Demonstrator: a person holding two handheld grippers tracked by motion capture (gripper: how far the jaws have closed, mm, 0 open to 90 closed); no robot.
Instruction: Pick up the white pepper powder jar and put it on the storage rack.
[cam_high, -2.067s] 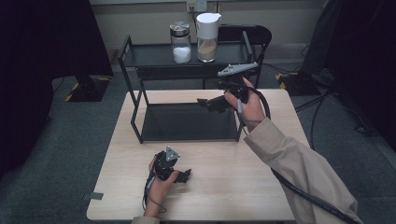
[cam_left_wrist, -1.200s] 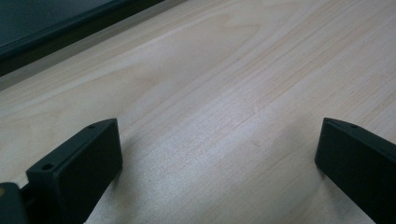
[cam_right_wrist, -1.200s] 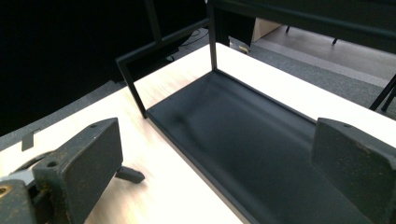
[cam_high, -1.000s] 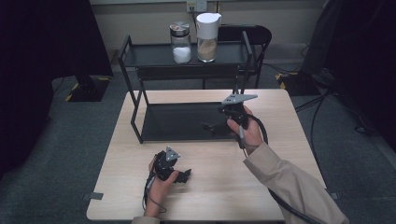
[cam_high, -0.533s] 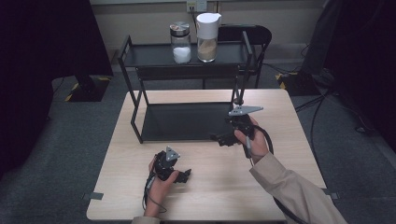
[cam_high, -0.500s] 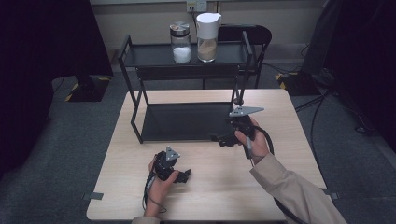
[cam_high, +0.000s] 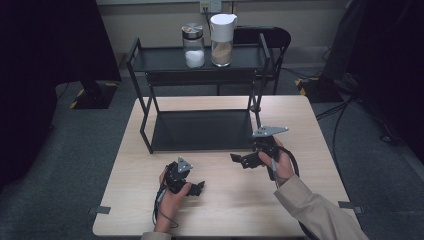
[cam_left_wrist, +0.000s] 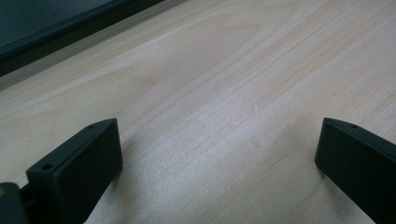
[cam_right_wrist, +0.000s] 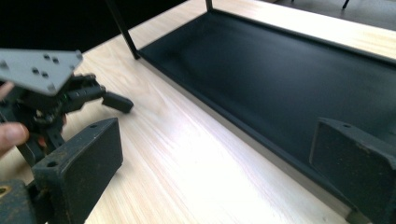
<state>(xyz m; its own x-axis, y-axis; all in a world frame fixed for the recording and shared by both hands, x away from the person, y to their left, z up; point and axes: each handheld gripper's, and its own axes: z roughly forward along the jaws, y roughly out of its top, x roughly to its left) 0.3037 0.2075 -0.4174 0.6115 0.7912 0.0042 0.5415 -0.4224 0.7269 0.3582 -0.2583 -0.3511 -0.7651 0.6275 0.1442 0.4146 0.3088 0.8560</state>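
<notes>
Your right gripper has come back from the black metal two-tier rack since the earlier pictures: it was raised up by the rack's right post and is now low over the light wooden table, just in front of the rack's lower tray. Your left gripper has stayed where it was, resting on the table near the front edge with your left hand around it.

Both tools are spread apart and hold nothing. In the left gripper view the two black jaws stand wide with bare wood grain between them, and the dark edge of the rack runs across the upper left corner. In the right gripper view the jaws are equally wide; between them you see the table and the front lip of the rack's lower tray, and farther off at the left your left gripper with its grey three-cornered plate, also parted.

Your right hand grips its tool with the jaws pointing left, towards your other hand; the two grippers are near each other but apart.

On the rack's top shelf, well away from both tools, stand a clear glass jar with a metal lid, holding something white, and just beside it a white-lidded plastic container with a tan filling.
</notes>
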